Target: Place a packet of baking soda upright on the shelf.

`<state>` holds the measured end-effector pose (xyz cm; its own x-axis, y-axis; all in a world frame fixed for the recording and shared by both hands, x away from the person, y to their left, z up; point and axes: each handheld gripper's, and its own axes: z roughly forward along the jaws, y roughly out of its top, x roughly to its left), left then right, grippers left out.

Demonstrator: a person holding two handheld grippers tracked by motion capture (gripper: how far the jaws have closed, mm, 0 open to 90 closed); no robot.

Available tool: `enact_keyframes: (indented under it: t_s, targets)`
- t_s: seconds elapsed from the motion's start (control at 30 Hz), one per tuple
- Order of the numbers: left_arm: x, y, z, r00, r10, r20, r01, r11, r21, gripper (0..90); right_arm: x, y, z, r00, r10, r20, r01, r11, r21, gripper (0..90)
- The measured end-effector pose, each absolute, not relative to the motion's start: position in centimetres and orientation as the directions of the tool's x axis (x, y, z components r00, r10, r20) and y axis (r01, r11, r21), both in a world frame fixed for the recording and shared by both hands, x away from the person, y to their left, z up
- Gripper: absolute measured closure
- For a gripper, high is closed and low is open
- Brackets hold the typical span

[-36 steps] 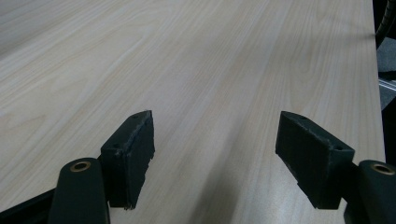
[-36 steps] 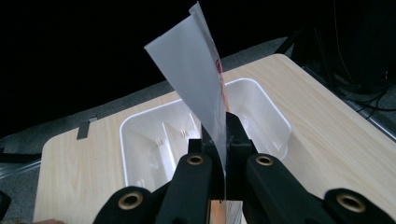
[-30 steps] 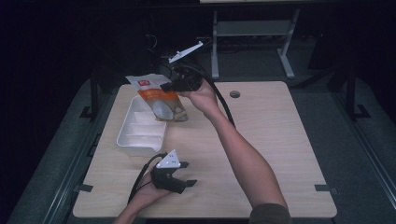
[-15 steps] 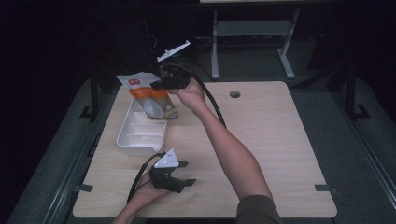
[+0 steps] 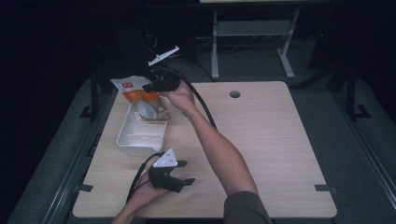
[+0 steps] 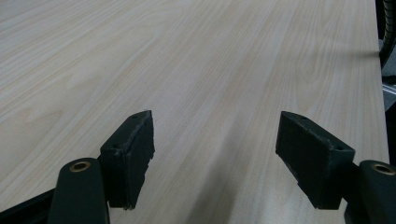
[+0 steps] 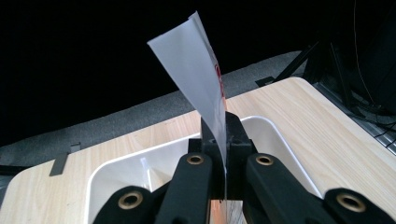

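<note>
The pouch point(image 5: 142, 95) was a flat white packet with an orange band and a red mark near its top. It hung upright, pinched at one edge, over the far end of the white divided tray point(image 5: 135, 137).

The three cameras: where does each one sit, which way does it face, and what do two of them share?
High view: above the person's side, facing forward and down on the pale wooden table; both forearms and both grippers show.
Left gripper view: on the left gripper, looking along its open fingers over bare tabletop.
Right gripper view: on the right gripper, fingers clamped on the white-and-orange plastic pouch, above the white plastic divided tray.
Shared: high and right gripper views both show pouch and tray.
</note>
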<state>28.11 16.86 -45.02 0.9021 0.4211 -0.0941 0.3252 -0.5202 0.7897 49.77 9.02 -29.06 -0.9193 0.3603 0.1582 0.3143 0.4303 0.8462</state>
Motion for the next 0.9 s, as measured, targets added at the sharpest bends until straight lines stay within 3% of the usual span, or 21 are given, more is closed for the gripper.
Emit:
enact_keyframes:
  t_s: [0.43, 0.8, 0.9]
  targets:
    - [28.1, 17.0, -45.0, 0.902, 0.421, -0.093, 0.322, -0.512, 0.797, 27.7, 50.9, 11.3, -32.4, -0.914, 0.344, 0.216, 0.35, 0.393, 0.851, 89.5]
    - [28.0, 17.0, -45.0, 0.904, 0.418, -0.089, 0.318, -0.516, 0.795, 27.7, 51.2, 10.6, -35.0, -0.892, 0.363, 0.271, 0.394, 0.325, 0.86, 89.1]
    - [28.0, 16.9, -45.0, 0.904, 0.417, -0.089, 0.317, -0.518, 0.795, 27.7, 51.2, 10.4, -35.1, -0.885, 0.383, 0.265, 0.395, 0.316, 0.863, 82.8]
